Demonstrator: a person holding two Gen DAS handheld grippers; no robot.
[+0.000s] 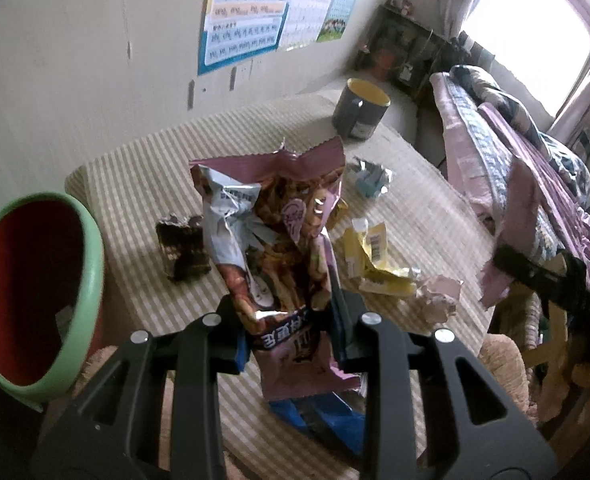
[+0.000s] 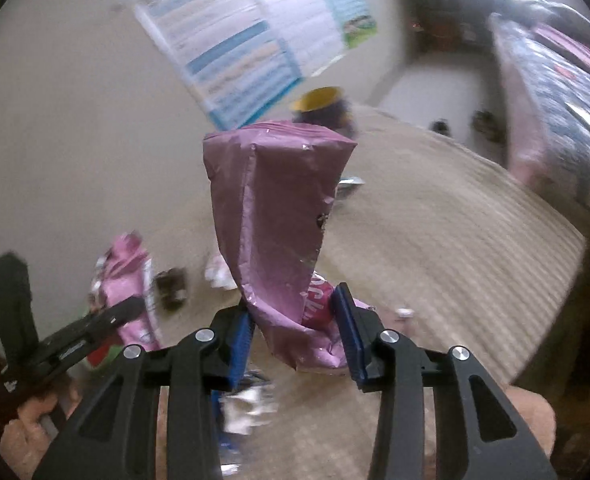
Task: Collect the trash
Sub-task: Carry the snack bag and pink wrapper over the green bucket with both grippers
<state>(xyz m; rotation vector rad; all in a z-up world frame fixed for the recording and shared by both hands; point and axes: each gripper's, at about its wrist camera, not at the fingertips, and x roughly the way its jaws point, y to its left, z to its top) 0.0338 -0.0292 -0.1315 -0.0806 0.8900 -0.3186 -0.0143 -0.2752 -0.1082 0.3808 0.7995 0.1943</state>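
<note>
My left gripper [image 1: 289, 320] is shut on the lower part of a torn pink snack bag [image 1: 279, 220], which stands upright between its blue pads above the striped table [image 1: 435, 208]. In the right wrist view my right gripper [image 2: 295, 316] is shut on a mauve foil bag [image 2: 275, 216] held up off the table; both pads press its crumpled bottom. The left gripper [image 2: 129, 308] with its pink bag [image 2: 125, 276] shows at the far left of that view, a hand below it. A red bin with a green rim [image 1: 91, 280] stands just left of the left gripper.
Loose trash lies on the table: a dark wrapper [image 1: 183, 252], yellow wrappers [image 1: 375, 260], a silver-blue wrapper [image 1: 369, 178], a crumpled pink scrap [image 1: 439, 294] and a blue wrapper [image 1: 327, 420] under the left gripper. A grey mug [image 1: 361, 110] stands at the far edge. A bed [image 1: 535, 184] lies to the right.
</note>
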